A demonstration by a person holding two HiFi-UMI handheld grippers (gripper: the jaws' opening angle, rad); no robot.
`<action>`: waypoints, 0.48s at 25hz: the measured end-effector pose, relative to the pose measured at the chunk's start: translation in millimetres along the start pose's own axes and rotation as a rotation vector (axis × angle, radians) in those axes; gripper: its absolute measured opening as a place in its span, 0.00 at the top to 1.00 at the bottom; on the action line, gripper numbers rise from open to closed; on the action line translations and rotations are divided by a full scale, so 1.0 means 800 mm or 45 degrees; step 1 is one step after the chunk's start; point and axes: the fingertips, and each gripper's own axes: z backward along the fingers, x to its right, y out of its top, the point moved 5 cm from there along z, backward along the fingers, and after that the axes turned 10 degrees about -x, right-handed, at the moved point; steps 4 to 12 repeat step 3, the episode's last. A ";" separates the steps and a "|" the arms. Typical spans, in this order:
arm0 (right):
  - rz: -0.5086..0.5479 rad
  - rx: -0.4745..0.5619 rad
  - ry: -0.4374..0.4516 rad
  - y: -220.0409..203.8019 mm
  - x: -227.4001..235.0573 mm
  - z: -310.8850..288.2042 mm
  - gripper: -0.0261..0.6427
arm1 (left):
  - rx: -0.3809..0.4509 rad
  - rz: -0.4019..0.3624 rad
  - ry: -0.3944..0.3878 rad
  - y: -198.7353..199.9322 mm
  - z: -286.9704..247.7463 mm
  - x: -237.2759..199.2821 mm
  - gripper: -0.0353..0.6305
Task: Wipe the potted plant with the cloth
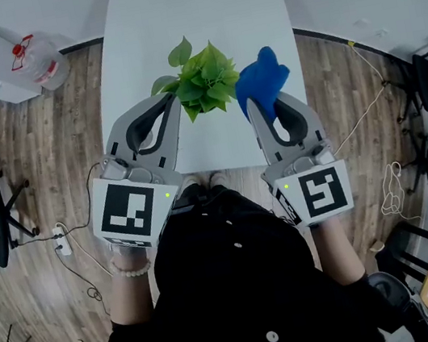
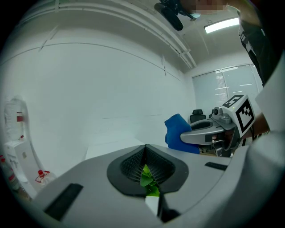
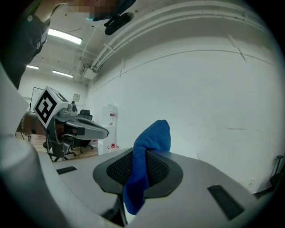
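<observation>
Only your head view shows the potted plant whole. It stands at the near edge of the white table, right in front of you, between your two grippers (its pot is hidden under the foliage). Your left gripper view gives you just a sliver of it, one green leaf caught in the slit between the pads. Off to the right, that view also shows your other gripper carrying the blue cloth. Your right gripper view shows more clearly than the others how the cloth is pinched: one bunched end stands up past the jaw tips and the other hangs below them. Your left gripper is closed tight on that leaf at the plant's left side. Your right gripper is clamped on the cloth, which sits against the leaves on the plant's right side. You hold both tools out in front of your body, about level, angled in so the tips converge on the plant, with the marker cubes back near your waist. On the floor beyond the table's far left corner stands a large water bottle; how full it is I cannot make out.
</observation>
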 end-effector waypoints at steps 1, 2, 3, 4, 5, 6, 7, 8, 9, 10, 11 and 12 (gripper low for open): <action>0.004 0.001 -0.002 0.000 0.000 0.000 0.83 | 0.000 -0.001 -0.001 0.000 0.000 0.000 0.93; 0.008 0.002 -0.005 0.001 -0.001 0.001 0.83 | 0.000 -0.003 -0.003 0.000 0.000 0.000 0.93; 0.013 0.004 -0.009 0.001 -0.001 0.001 0.83 | 0.001 -0.005 -0.005 0.001 0.000 0.000 0.93; 0.013 0.004 -0.009 0.001 -0.001 0.001 0.83 | 0.001 -0.005 -0.005 0.001 0.000 0.000 0.93; 0.013 0.004 -0.009 0.001 -0.001 0.001 0.83 | 0.001 -0.005 -0.005 0.001 0.000 0.000 0.93; 0.013 0.004 -0.009 0.001 -0.001 0.001 0.83 | 0.001 -0.005 -0.005 0.001 0.000 0.000 0.93; 0.013 0.004 -0.009 0.001 -0.001 0.001 0.83 | 0.001 -0.005 -0.005 0.001 0.000 0.000 0.93; 0.013 0.004 -0.009 0.001 -0.001 0.001 0.83 | 0.001 -0.005 -0.005 0.001 0.000 0.000 0.93; 0.013 0.004 -0.009 0.001 -0.001 0.001 0.83 | 0.001 -0.005 -0.005 0.001 0.000 0.000 0.93; 0.013 0.004 -0.009 0.001 -0.001 0.001 0.83 | 0.001 -0.005 -0.005 0.001 0.000 0.000 0.93; 0.013 0.004 -0.009 0.001 -0.001 0.001 0.83 | 0.001 -0.005 -0.005 0.001 0.000 0.000 0.93; 0.013 0.004 -0.009 0.001 -0.001 0.001 0.83 | 0.001 -0.005 -0.005 0.001 0.000 0.000 0.93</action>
